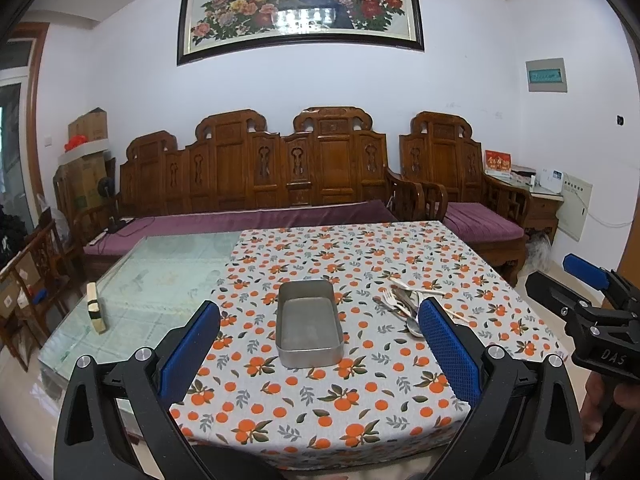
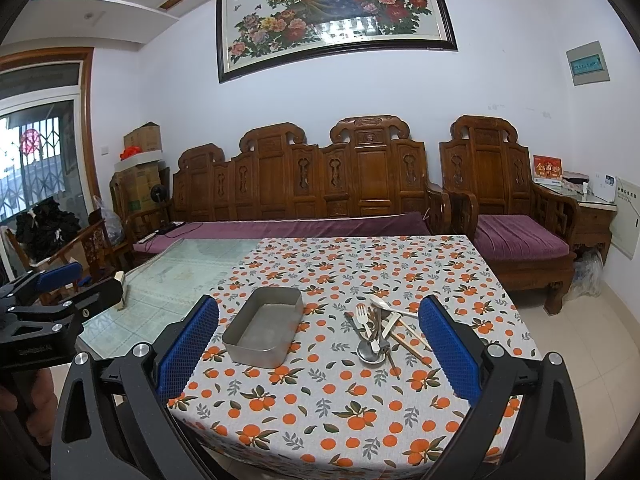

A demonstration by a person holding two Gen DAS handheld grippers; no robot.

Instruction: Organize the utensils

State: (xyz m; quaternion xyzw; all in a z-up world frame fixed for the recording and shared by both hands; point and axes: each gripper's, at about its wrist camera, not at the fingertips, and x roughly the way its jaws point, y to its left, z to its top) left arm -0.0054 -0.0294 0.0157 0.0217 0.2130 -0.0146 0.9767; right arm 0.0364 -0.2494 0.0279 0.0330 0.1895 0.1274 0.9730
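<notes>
A glass-topped table (image 1: 160, 276) is half covered by an orange-print tablecloth (image 1: 320, 392), and behind it stand a carved wooden sofa (image 1: 256, 168) with a purple cushion and a matching armchair (image 1: 448, 160), under a framed peacock painting (image 1: 300, 4). Off on the bare glass to the left lies a small pale block with a dark band (image 1: 96, 308) (what it is cannot be told). Nothing lies between the grippers and the things on the cloth.

A rectangular metal tray (image 2: 264, 330) sits on the cloth with nothing visible inside it. Just to its right, apart from it, lies the heap of utensils (image 2: 380, 332): a white plastic fork (image 2: 363, 316), a metal spoon (image 2: 368, 352), a white spoon (image 2: 388, 306) and wooden chopsticks (image 2: 412, 344), crossing one another.

The left gripper (image 1: 320, 344) hangs over the near edge of the table with its blue-padded fingers (image 1: 192, 348) spread wide, holding and touching nothing; the tray shows between them. The right gripper (image 2: 320, 344) is likewise spread wide and empty, above the near edge, with tray and utensils framed between its fingers (image 2: 448, 344)
</notes>
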